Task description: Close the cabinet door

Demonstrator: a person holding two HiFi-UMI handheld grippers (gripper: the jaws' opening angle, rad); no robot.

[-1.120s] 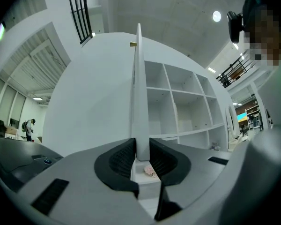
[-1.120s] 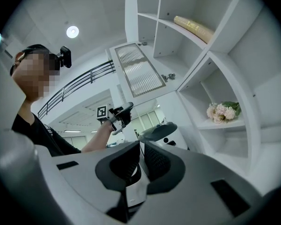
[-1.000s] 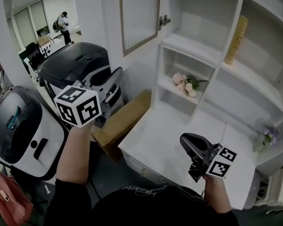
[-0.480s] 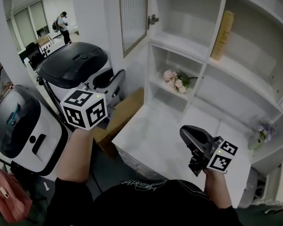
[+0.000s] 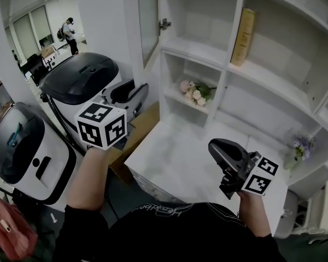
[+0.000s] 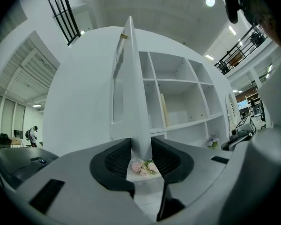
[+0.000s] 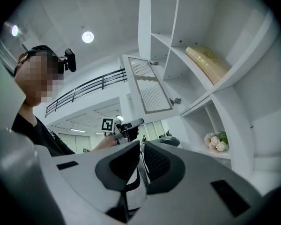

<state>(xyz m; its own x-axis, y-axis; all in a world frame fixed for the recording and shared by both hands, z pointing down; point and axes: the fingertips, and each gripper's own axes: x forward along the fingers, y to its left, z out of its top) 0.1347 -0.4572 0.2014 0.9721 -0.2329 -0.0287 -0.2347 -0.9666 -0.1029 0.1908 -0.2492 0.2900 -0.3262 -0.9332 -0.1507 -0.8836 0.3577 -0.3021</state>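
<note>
The cabinet door [image 5: 148,16] stands open at the top of the head view, hung on a hinge [image 5: 164,24] at the left side of the white shelf unit [image 5: 224,64]. It has a ribbed glass panel in a white frame. My left gripper [image 6: 141,150] is held low, well below the door, with its marker cube [image 5: 101,125] over the jaws. Its jaws are opening and nothing is between them. The left gripper view shows the door [image 6: 131,88] edge-on beyond the gap. My right gripper [image 5: 213,145] hovers over the white counter [image 5: 175,162], shut and empty, pointing towards the door [image 7: 150,86].
Two grey and white machines [image 5: 82,81] [image 5: 22,152] stand at the left, with a cardboard box [image 5: 145,130] between them and the counter. Pink flowers [image 5: 192,93], a yellow book [image 5: 242,36] and purple flowers [image 5: 300,145] sit on the shelves. People stand far back [image 5: 65,31].
The left gripper has shifted right towards the cabinet and the right one has risen slightly. The view has swung, so the shelves sit further left and the door looks more edge-on.
</note>
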